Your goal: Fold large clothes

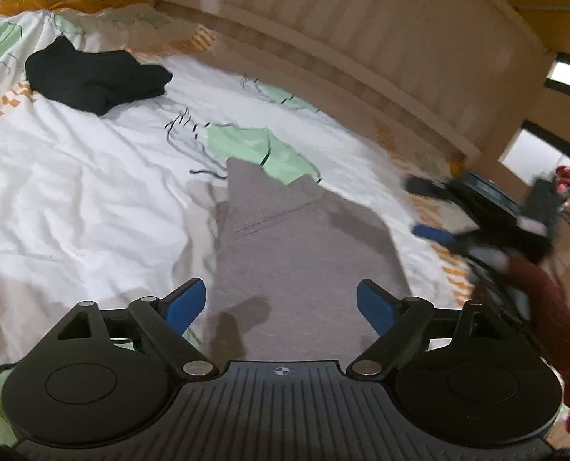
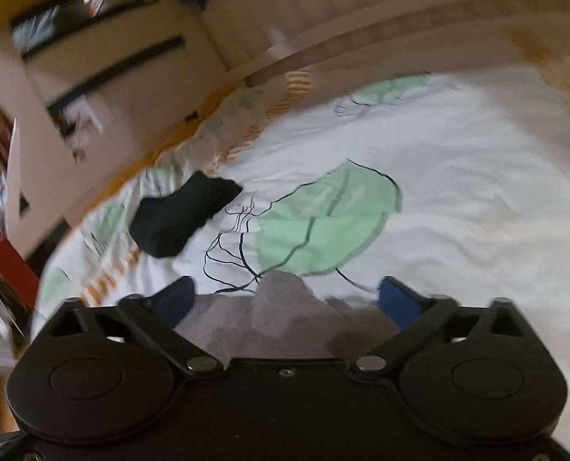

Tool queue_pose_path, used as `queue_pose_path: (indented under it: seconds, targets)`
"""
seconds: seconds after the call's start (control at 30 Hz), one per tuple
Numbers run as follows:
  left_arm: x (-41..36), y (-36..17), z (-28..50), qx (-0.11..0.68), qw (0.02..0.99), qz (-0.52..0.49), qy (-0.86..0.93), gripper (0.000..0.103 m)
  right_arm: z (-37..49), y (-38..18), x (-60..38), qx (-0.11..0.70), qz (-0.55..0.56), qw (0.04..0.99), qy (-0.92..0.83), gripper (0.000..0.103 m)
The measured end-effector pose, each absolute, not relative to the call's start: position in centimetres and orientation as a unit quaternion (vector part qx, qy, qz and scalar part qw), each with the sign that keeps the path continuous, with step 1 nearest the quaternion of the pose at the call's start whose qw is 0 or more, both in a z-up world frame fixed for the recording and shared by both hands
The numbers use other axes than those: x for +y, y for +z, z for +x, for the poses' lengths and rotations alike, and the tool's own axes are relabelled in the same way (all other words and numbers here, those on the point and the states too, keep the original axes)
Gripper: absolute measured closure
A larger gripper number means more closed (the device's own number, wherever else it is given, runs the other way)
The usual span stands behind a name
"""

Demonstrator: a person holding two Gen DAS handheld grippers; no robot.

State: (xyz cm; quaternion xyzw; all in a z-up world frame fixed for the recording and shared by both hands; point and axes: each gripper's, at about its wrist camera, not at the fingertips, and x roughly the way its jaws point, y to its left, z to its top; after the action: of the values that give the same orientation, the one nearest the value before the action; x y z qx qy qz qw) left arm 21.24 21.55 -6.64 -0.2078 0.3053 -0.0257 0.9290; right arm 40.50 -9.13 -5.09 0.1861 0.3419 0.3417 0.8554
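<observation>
A grey garment (image 1: 304, 253) lies folded into a narrow strip on the white bed sheet (image 1: 92, 192). My left gripper (image 1: 281, 303) hovers over its near end, jaws wide apart, blue pads clear of the cloth. In the right wrist view the same grey garment (image 2: 285, 319) shows just beyond my right gripper (image 2: 286, 299), which is open with nothing between its fingers. The right gripper (image 1: 431, 207) also appears at the right in the left wrist view, blurred, held by a red sleeve (image 1: 546, 307).
A folded black garment (image 1: 92, 77) rests farther back on the bed, also visible as the black garment (image 2: 181, 215) in the right view. A beige headboard (image 1: 361, 38) runs behind the bed. Shelves (image 2: 92, 38) stand at the left in the right view.
</observation>
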Motion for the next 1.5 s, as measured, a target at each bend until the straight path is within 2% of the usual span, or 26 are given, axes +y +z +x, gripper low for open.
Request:
queue_pose_path:
  seconds: [0.2, 0.4, 0.5, 0.7, 0.8, 0.83, 0.87, 0.9, 1.17, 1.33, 1.5]
  targets:
    - [22.5, -9.9, 22.5, 0.362, 0.899, -0.244, -0.042, 0.017, 39.4, -8.9, -13.9, 0.389, 0.251, 0.822, 0.331, 0.0]
    - [22.8, -12.2, 23.9, 0.391, 0.876, -0.274, -0.073, 0.017, 39.5, -12.5, -12.9, 0.427, 0.299, 0.765, 0.379, 0.0]
    - [23.0, -12.5, 25.1, 0.399, 0.866, -0.285, -0.101, 0.016, 39.9, -13.4, -11.8, 0.424, 0.308, 0.751, 0.403, 0.0]
    - [23.5, -13.6, 27.8, 0.404, 0.839, -0.331, -0.153, 0.006, 41.3, -13.8, -9.9, 0.419, 0.319, 0.735, 0.427, 0.0]
    - [23.3, -14.0, 28.5, 0.406, 0.826, -0.345, -0.187, 0.005, 41.0, -13.8, -10.0, 0.413, 0.315, 0.738, 0.431, 0.0]
    - [23.2, -14.1, 28.8, 0.408, 0.819, -0.35, -0.199, 0.005, 40.8, -13.7, -10.0, 0.411, 0.312, 0.74, 0.431, 0.008]
    - [23.1, -14.2, 28.9, 0.411, 0.816, -0.351, -0.205, 0.006, 40.6, -13.7, -10.2, 0.411, 0.306, 0.747, 0.424, 0.019]
    - [22.9, -14.1, 29.0, 0.413, 0.811, -0.353, -0.216, 0.006, 40.5, -13.7, -10.3, 0.418, 0.299, 0.752, 0.412, 0.041]
    - [20.2, -14.2, 29.0, 0.422, 0.769, -0.396, -0.273, 0.006, 38.4, -10.7, -11.7, 0.43, 0.304, 0.759, 0.382, 0.045]
    - [15.0, -14.0, 27.7, 0.435, 0.743, -0.389, -0.328, 0.006, 36.1, -8.7, -15.1, 0.442, 0.288, 0.77, 0.359, 0.045]
    - [9.7, -13.8, 25.3, 0.45, 0.721, -0.37, -0.374, 0.006, 33.5, -7.6, -19.4, 0.487, 0.267, 0.766, 0.324, 0.044]
